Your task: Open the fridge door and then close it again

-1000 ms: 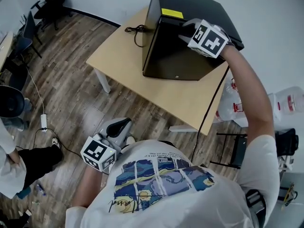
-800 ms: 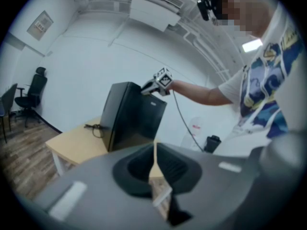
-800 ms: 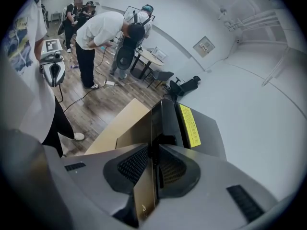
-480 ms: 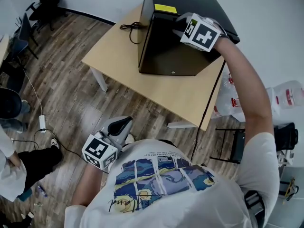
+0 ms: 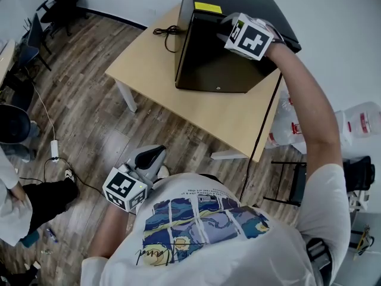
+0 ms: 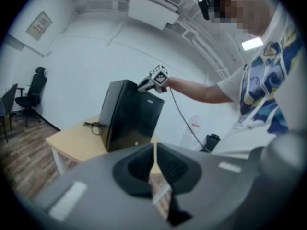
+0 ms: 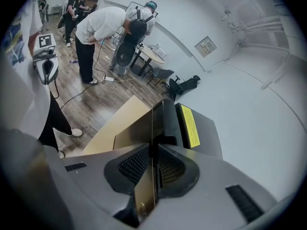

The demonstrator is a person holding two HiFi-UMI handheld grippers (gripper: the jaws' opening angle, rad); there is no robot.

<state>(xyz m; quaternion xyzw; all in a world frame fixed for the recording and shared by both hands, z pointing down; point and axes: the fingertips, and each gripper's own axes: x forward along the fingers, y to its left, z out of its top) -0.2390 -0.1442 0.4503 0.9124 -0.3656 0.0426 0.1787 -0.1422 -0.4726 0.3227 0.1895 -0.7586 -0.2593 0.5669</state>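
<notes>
Fridge door (image 5: 211, 64) unchanged, right gripper (image 5: 226, 28) still atop

Seen from above, my right gripper (image 5: 228, 27) covers the fridge (image 5: 208, 64) door's top corner, and the fridge's back is cut off.

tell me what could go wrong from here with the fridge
1. The right gripper sits with jaws together at the top edge of the fridge door, so it may slip off.
2. Pulling that high could slide or tip the fridge on the table.
</notes>
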